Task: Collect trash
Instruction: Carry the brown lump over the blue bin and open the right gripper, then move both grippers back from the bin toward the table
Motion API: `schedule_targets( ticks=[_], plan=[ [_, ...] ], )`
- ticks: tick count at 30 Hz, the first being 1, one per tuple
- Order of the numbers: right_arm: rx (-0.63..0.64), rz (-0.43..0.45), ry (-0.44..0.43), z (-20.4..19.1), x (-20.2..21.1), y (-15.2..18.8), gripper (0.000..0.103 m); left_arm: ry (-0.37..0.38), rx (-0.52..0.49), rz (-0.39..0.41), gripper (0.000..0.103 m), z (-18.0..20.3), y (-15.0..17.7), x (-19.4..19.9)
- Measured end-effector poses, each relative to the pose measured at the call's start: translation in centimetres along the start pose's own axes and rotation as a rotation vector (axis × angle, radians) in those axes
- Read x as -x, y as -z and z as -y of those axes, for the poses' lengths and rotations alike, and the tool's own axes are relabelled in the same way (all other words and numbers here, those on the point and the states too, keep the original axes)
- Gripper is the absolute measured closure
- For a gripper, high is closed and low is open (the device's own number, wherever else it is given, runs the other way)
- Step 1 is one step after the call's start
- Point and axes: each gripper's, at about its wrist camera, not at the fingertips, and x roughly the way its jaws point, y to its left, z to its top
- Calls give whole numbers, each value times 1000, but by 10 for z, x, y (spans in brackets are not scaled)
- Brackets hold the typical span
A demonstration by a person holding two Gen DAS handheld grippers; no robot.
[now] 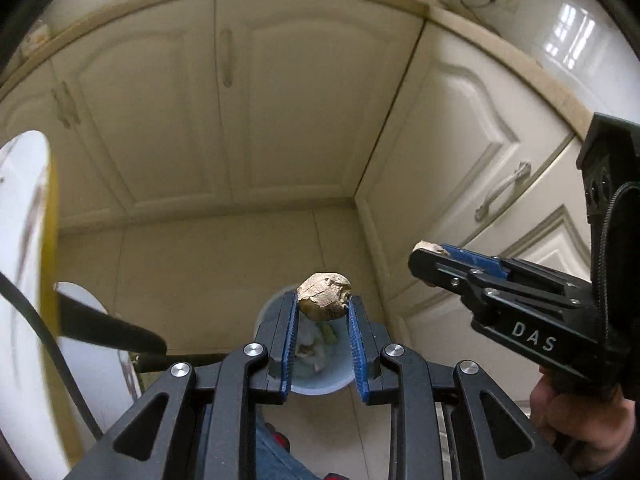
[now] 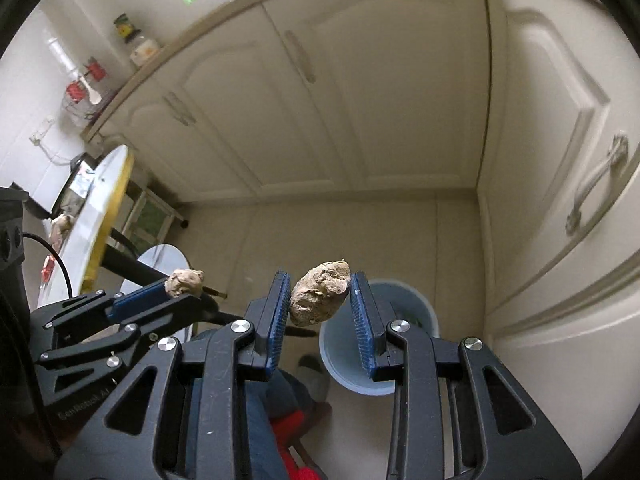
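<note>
My left gripper [image 1: 323, 300] is shut on a crumpled brown paper ball [image 1: 325, 297], held right above a pale blue trash bin [image 1: 320, 380] on the floor. The bin holds some scraps. My right gripper [image 2: 319, 298] is shut on a second crumpled brown paper ball [image 2: 320, 298], above and left of the same bin [image 2: 380, 360]. The right gripper also shows in the left wrist view [image 1: 430, 252], with a bit of its ball [image 1: 429, 246]. The left gripper and its ball [image 2: 185, 282] show at the left of the right wrist view.
Cream cabinet doors [image 1: 224, 112] form a corner behind the bin. A round white table with a yellow rim [image 2: 108, 208] stands at the left with items on it, and a small round white stool [image 2: 164, 264] lies below it. My legs and red shoes [image 2: 296, 432] are underneath.
</note>
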Motion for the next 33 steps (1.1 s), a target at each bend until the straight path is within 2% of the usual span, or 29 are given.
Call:
schedule_targets(
  ticks=[3,6,8,9,12,14,16,19,26,33],
  plan=[
    [-27,-29,1,11,-16,3,72,-2,-12,-41,80,6,-5,-19],
    [-63,-64,11,19,-33,7,69,-4,2,-73,65,1,-18,-37],
    [-90,-82,10,26,-41,10,57,-3,11,-80,54,0,-26,-46],
    [-100,-87,12,28,-43,12,50,-6,10,-79,53,1,-26,-48],
    [-119,-90,13,36,-45,16,40,-12,15,-78,49,-5,-35,-50],
    [-127,-84,17,41,-44,16,33,-19,21,-69,43,-9,-35,-46],
    [-137,-77,24,44,-41,15,15,-27,25,-53,38,-12,-32,-41],
    [-148,-62,50,44,-35,13,2,-45,24,-21,31,-10,-27,-26],
    [-129,-24,78,30,-18,6,0,-122,12,110,11,1,-14,28],
    [-70,59,61,-6,16,-10,0,-132,27,240,10,-1,6,94]
  ],
)
